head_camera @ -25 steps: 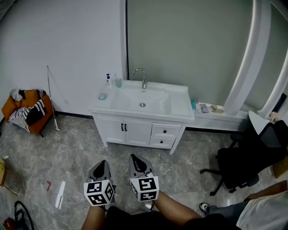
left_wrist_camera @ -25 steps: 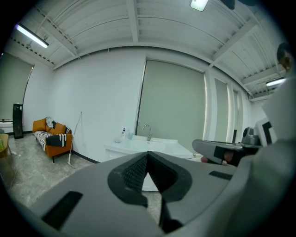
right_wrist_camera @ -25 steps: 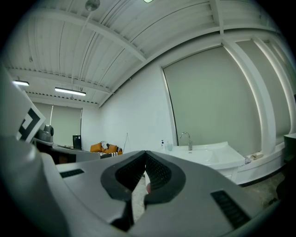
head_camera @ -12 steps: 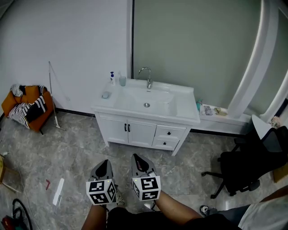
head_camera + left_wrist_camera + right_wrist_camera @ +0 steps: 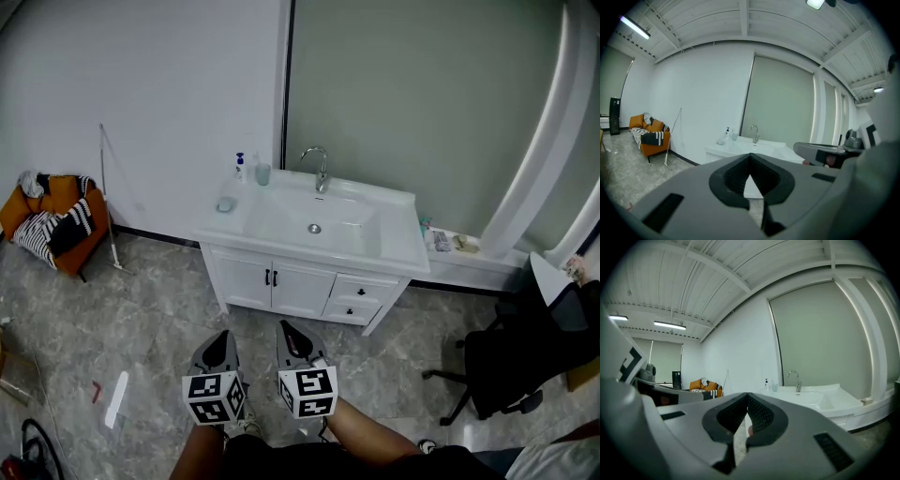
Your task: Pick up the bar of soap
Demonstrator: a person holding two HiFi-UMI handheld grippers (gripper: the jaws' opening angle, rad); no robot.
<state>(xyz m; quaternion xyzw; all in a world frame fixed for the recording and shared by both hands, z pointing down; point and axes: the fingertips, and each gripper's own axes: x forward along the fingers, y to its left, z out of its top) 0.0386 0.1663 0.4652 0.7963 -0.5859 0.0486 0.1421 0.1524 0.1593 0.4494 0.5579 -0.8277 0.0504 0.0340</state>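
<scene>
Armchair (image 5: 52, 225): orange, against the left wall, with striped cloth heaped on its seat.
Pole (image 5: 108, 202): thin and white, leaning on the wall just right of the armchair.
Left gripper (image 5: 222, 336) (image 5: 750, 157): low in the head view, above the grey stone floor and well short of the cabinet. In its own view the jaws are pressed together at the tips, with nothing between the ribbed pads and nothing touched.
Soap (image 5: 225, 204): small pale bar on the left front corner of the cabinet top, left of the basin, well apart from both grippers. It is too small to tell whether it lies in a dish.
Bottle (image 5: 240, 167): pump bottle, upright at the back left corner of the top, by the wall.
Cup (image 5: 262, 173): pale, just right of the bottle.
Right gripper (image 5: 287, 328) (image 5: 747, 394): just beside the left one, pointing the same way. Its own view shows the jaws closed tip to tip, holding nothing.
Tap (image 5: 322, 169): curved chrome, behind the basin.
Basin (image 5: 281, 220): white, sunk in the cabinet top, with a drain at its middle.
Cabinet (image 5: 272, 277): white, two doors at left, two drawers at right, dark handles.
Office chair (image 5: 525, 356): black, on the floor to the right of the cabinet.
</scene>
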